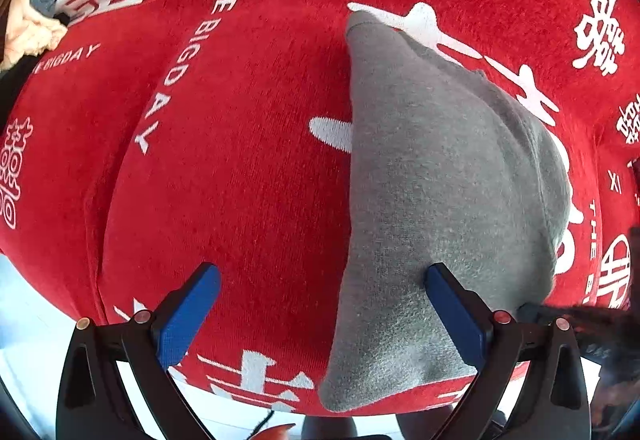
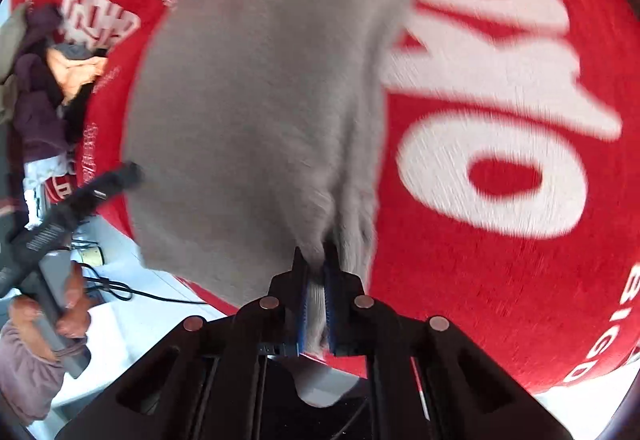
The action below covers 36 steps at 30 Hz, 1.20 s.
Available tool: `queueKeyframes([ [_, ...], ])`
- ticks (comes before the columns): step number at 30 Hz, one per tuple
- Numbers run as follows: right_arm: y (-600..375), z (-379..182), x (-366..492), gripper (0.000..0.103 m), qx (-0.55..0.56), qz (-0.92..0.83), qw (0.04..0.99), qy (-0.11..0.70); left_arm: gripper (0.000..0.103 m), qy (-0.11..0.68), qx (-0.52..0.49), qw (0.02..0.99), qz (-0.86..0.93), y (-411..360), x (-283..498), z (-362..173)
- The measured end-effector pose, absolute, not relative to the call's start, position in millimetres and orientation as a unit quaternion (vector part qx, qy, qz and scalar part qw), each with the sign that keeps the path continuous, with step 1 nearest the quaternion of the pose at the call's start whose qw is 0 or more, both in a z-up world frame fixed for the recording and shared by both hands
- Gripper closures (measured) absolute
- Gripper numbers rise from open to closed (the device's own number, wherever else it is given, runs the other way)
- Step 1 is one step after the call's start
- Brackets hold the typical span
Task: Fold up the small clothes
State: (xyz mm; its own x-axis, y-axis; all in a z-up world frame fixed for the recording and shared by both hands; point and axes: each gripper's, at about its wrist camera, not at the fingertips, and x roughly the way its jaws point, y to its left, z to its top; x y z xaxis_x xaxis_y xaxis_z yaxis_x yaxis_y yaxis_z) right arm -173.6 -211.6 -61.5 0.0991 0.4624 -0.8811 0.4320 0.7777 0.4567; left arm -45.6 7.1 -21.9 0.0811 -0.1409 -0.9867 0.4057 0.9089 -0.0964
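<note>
Only from the right wrist: jaws pinching grey garment (image 2: 256, 111).

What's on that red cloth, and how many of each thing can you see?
Grey garment: 1
Red cloth with white print: 1
Pile of other clothes, pieces not countable: 1
Handheld grippers, left gripper and right gripper: 2
Total: 5

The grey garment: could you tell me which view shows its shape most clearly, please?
The left wrist view: the grey garment lies sharp on the red blanket, nearly whole. The right wrist view shows it blurred, pinched in the right tool.
</note>
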Motion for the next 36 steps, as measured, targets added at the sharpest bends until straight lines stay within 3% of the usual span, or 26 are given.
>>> queueKeyframes([
  [11,-214,-54,-182,0.093,0.331,0.004,0.658,0.676,0.001,0.646,0.109,0.736,-0.171,5,-43,-11],
  [13,-216,-51,-188,0.084,0.328,-0.005,0.656,0.680,0.001,0.650,0.107,0.732,-0.176,3,-41,-9],
  [15,-218,-47,-194,0.066,0.327,-0.015,0.654,0.683,0.001,0.654,0.109,0.725,-0.186,1,-41,-8],
  [19,-222,-39,-201,0.049,0.327,-0.033,0.651,0.685,0.001,0.657,0.126,0.716,-0.200,-8,-46,-4],
  [21,-224,-33,-204,0.034,0.322,-0.046,0.651,0.686,0.001,0.662,0.139,0.707,-0.204,-12,-49,-4],
  [24,-226,-23,-206,0.021,0.314,-0.062,0.662,0.678,0.001,0.670,0.143,0.697,-0.213,-13,-56,-3],
  [28,-221,-7,-202,0.017,0.286,-0.088,0.681,0.669,0.001,0.656,0.136,0.704,-0.237,-11,-67,10],
  [30,-218,3,-200,0.000,0.285,-0.095,0.693,0.655,0.001,0.645,0.137,0.708,-0.253,-11,-72,20],
  [36,-205,30,-189,0.000,0.270,-0.100,0.691,0.663,0.001,0.628,0.188,0.708,-0.265,-16,-84,52],
])
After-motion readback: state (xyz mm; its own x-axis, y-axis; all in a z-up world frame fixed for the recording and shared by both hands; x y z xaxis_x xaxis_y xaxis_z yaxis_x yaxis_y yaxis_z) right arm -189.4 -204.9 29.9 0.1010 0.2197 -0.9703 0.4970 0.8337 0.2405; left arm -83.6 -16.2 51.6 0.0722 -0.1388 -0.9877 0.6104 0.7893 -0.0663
